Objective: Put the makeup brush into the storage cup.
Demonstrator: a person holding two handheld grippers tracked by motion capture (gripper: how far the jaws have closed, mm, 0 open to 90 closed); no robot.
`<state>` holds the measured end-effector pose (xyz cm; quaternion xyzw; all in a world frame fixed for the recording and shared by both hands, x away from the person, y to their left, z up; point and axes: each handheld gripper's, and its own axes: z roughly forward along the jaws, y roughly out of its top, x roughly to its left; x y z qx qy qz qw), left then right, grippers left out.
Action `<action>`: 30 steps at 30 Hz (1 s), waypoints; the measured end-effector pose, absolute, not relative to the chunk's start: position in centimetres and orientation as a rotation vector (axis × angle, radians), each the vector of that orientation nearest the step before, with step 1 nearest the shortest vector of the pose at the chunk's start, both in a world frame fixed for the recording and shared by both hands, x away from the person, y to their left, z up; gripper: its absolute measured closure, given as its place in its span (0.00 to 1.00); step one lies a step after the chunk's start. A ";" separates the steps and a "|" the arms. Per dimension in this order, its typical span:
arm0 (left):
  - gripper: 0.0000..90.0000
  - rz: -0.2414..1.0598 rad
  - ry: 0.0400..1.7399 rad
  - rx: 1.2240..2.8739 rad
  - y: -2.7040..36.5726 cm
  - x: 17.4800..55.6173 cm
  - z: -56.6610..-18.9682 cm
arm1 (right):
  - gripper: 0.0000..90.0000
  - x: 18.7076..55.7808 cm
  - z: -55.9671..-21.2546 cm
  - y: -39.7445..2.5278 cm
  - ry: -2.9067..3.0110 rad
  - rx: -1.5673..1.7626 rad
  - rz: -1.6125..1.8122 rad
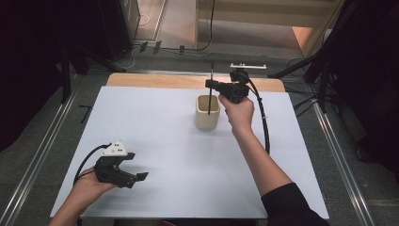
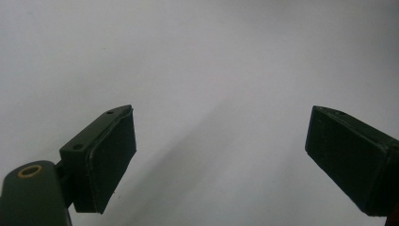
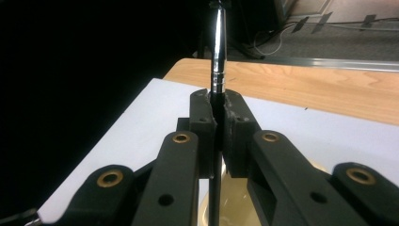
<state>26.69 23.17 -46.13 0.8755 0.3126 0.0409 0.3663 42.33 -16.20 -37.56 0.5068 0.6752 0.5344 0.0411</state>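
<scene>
A cream cup stands upright on the white table sheet, right of centre towards the back. My right gripper hovers just above the cup, shut on a thin dark stick that stands upright with its lower end inside the cup. In the right gripper view the jaws of my right gripper pinch the stick, which has a shiny metal band above the jaws, and the cup's rim lies below. My left gripper rests near the front left, open and holding nothing; its pads stand wide apart over bare sheet.
A strip of wooden tabletop runs behind the white sheet. Metal rails flank the table on both sides. Cables and plugs lie on the floor beyond the far edge. A dark stand rises at the back right.
</scene>
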 end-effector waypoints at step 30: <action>0.10 0.107 0.809 2.238 23.5 26.7 -46.1 | 0.95 45.0 -36.9 -15.9 1.890 1.542 1.540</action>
